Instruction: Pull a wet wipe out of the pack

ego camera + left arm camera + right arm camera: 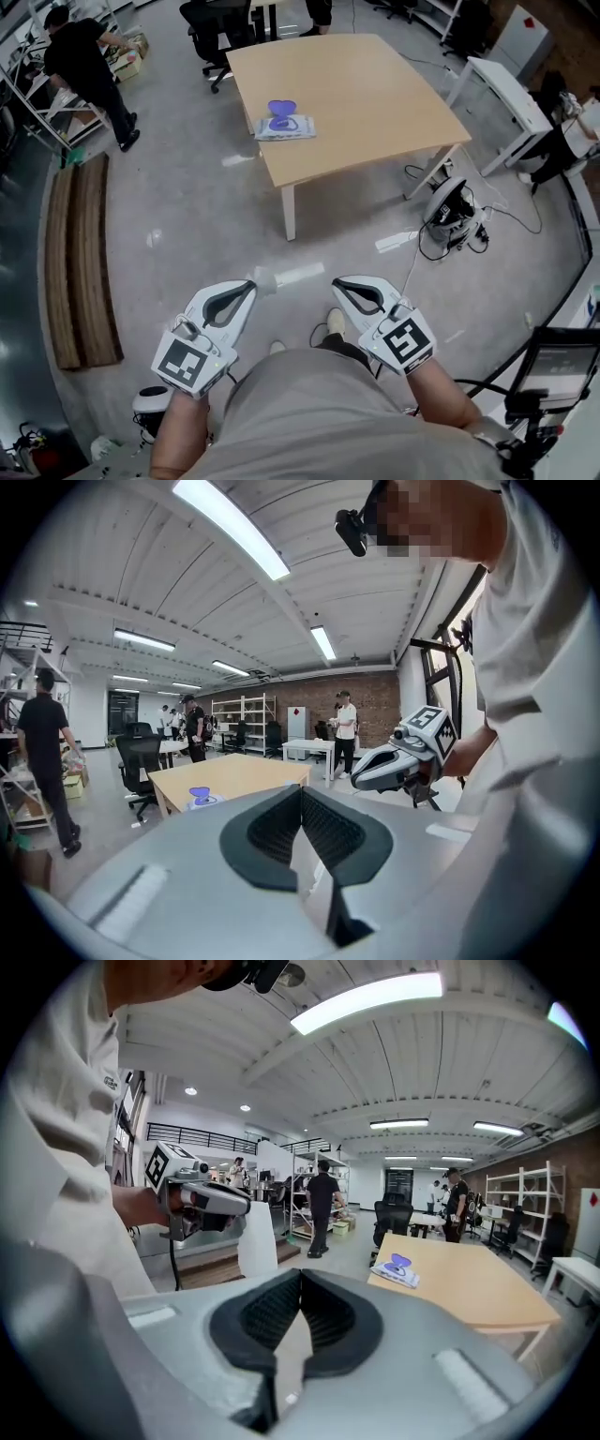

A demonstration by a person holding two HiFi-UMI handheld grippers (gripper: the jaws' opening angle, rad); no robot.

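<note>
Wipes pack (284, 125) lies near the wooden table's (366, 94) edge, well apart from both tongs. Left gripper (249, 285) and right gripper (338, 282) are clenched, holding nothing.

The person wears a pale grey short-sleeved shirt (309, 412), and a black camera unit (352, 532) is mounted at the head. The left gripper (249, 284) and right gripper (337, 281) are of one build: smooth light grey moulded shells with two curved jaws lined with black ribbed pads (272, 829). Each carries a white cube printed with black square markers, noted as left marker cube (187, 361) and right marker cube (405, 342).
</note>
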